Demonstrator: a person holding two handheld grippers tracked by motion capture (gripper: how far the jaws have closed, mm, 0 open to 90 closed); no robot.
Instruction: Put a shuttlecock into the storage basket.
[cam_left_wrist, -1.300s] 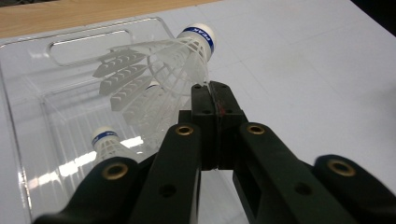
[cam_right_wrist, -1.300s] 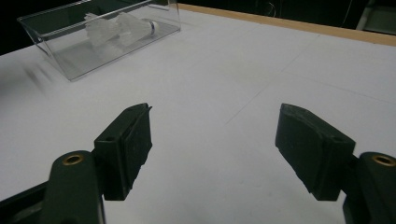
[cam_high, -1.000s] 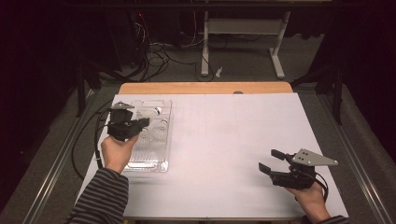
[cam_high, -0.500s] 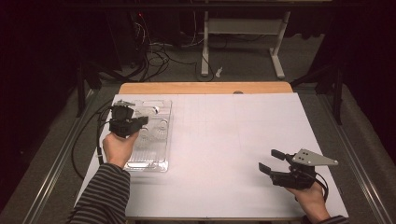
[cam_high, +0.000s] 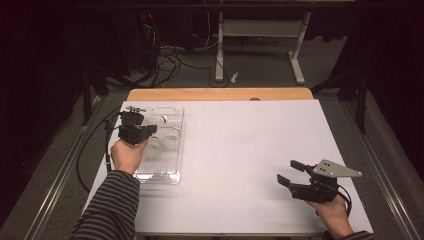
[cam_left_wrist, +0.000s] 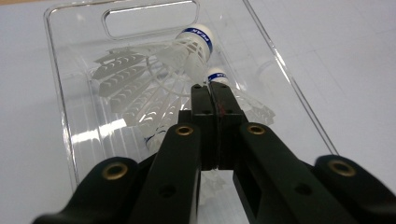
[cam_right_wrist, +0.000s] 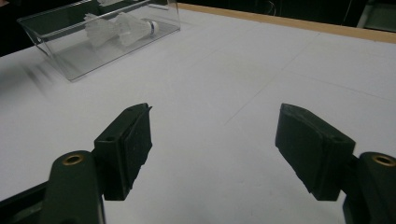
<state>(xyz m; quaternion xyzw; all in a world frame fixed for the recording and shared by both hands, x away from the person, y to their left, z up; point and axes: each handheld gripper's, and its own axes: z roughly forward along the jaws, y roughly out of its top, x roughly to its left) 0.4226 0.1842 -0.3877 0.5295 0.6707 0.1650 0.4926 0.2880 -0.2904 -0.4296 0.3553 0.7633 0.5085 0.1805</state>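
Observation:
A clear plastic tray (cam_high: 167, 177) lies at the table's left with three white shuttlecocks (cam_high: 172, 139) in it. My left gripper (cam_high: 151, 129) hovers over the tray's left part, shut with nothing between its jaws. In the left gripper view the closed gripper (cam_left_wrist: 208, 89) points at the tray (cam_left_wrist: 60, 107), just short of a blue-banded shuttlecock cork (cam_left_wrist: 217, 74); another shuttlecock (cam_left_wrist: 194, 42) lies farther in. My right gripper (cam_high: 290, 172) rests near the front right, open and empty. In the right gripper view the jaws of the gripper (cam_right_wrist: 215, 144) stand wide over bare white table, with the tray (cam_right_wrist: 70, 51) far off.
White paper (cam_high: 250, 150) covers the table, with a wooden strip (cam_high: 220, 94) along the far edge. The left gripper's cable (cam_high: 90, 150) loops off the table's left side. Desk legs and cables (cam_high: 220, 45) stand on the dark floor beyond.
My left gripper has sunk a little toward the tray and shifted slightly over it, jaws still shut. The right gripper has kept still.

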